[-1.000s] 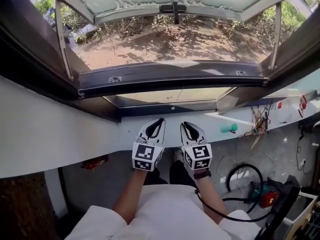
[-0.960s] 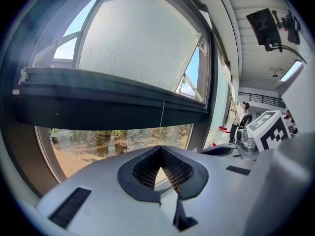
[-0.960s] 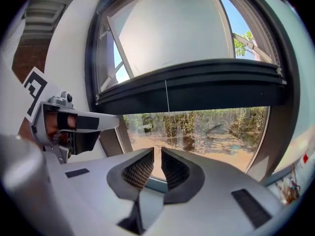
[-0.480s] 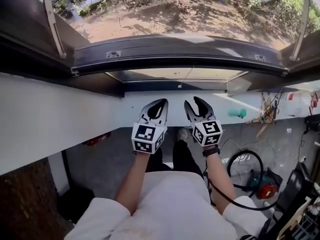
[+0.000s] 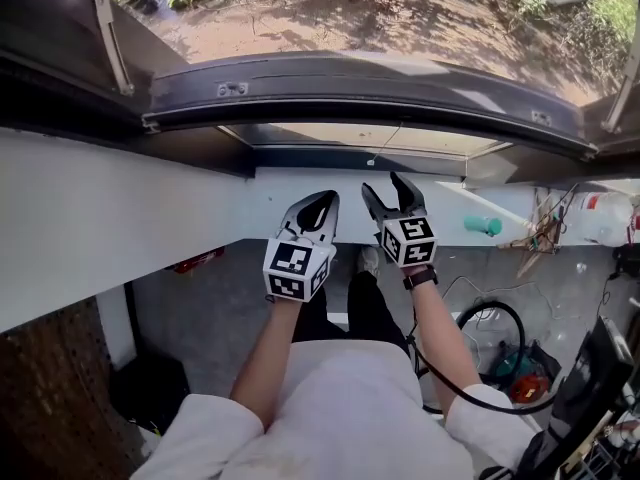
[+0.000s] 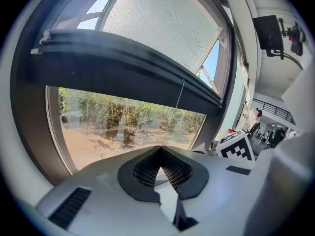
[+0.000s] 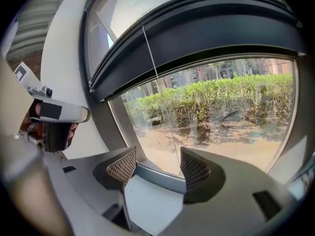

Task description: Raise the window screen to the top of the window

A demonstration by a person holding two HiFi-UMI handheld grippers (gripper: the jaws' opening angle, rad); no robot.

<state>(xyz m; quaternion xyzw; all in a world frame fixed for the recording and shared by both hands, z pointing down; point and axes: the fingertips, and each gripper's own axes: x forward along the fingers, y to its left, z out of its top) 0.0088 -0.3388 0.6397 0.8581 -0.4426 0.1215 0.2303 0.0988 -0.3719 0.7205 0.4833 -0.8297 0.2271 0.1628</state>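
The window screen's dark bottom bar (image 5: 370, 88) spans the window, with grey mesh (image 6: 162, 18) above it in the left gripper view. A thin pull cord (image 5: 378, 148) hangs from the bar's middle. Both grippers are held side by side below the bar, in front of the white sill wall, touching nothing. My left gripper (image 5: 318, 206) is shut, its pads meeting (image 6: 160, 151). My right gripper (image 5: 385, 188) has its jaws opening, spread wide with nothing between them. The cord (image 7: 157, 77) shows beyond the gap of the right gripper (image 7: 157, 163).
The white wall (image 5: 100, 228) under the sill runs left to right. On the ledge at right sit a green item (image 5: 484, 225) and a white jug (image 5: 600, 218). A black cable loop (image 5: 490, 338) and a red and green tool (image 5: 515, 378) lie on the floor.
Both grippers have dropped away from the window and the head view has tipped down. The right gripper's jaws went from shut to spread wide; the left stayed shut.
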